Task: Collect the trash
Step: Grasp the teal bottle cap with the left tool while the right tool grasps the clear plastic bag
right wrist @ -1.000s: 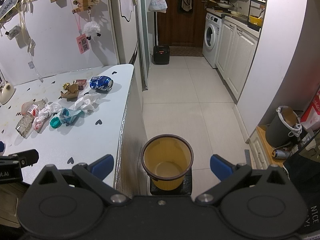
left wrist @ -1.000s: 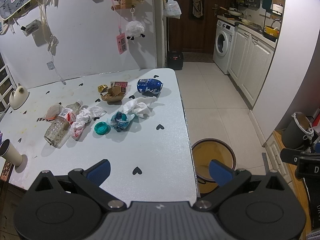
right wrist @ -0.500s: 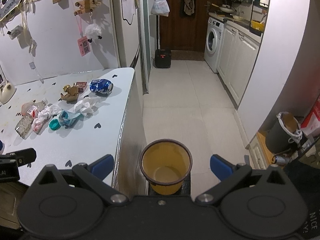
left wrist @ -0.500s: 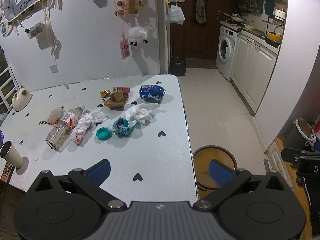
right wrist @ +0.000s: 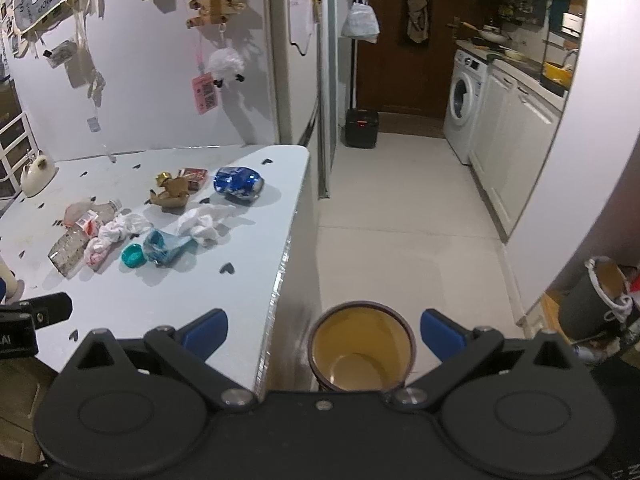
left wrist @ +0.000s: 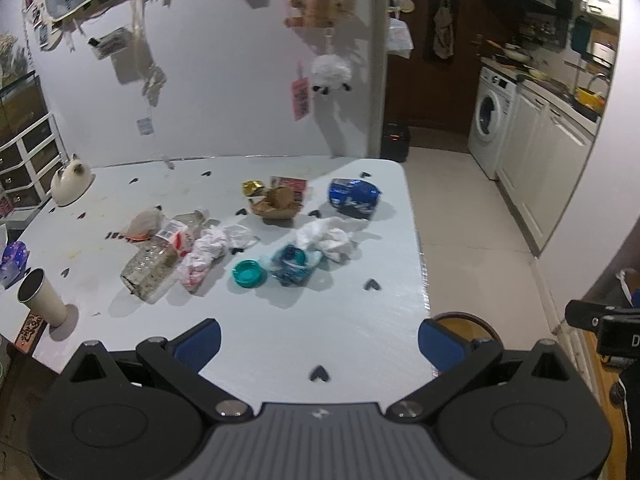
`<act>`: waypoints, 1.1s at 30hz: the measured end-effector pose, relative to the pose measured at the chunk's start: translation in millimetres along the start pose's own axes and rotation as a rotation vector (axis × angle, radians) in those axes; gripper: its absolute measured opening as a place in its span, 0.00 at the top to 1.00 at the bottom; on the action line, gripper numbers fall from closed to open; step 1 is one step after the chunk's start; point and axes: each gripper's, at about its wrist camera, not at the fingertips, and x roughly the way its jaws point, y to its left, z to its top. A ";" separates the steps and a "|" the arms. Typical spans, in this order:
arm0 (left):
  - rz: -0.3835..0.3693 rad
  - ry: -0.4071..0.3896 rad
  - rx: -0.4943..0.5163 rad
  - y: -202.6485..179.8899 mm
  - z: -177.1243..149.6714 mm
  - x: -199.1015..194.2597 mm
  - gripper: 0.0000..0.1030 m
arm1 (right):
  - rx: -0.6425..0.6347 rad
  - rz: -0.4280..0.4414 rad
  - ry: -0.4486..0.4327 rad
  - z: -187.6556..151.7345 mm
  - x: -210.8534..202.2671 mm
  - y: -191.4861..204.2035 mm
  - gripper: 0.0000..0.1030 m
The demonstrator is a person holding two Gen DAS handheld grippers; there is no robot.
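Both grippers pull back, nothing collected yet

The left gripper and right gripper have drawn slightly back, wide open and empty (trash mid-tabletop toward its right edge); the bin waits below the near-right corner.

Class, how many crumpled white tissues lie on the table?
2: one tissue sits near the blue can, the other tissue, pink-stained, lies beside the plastic bottle. More may be hidden.

A white washing machine stands under the kitchen counter, beside white cabinets. A fluffy sheep toy and a pink tag hang on the wall — a paper cup stands upright near the table edge.
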 end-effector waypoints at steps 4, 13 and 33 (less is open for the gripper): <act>0.003 0.009 -0.006 34.0 16.1 23.3 0.00 | 0.001 0.002 0.006 15.4 20.7 23.9 0.00; -0.005 0.001 0.025 120.7 69.5 80.9 0.00 | 0.060 0.019 0.006 64.4 77.0 100.7 0.00; -0.251 0.085 0.269 166.8 93.8 236.7 0.00 | 0.136 0.152 0.102 110.1 239.5 229.6 0.00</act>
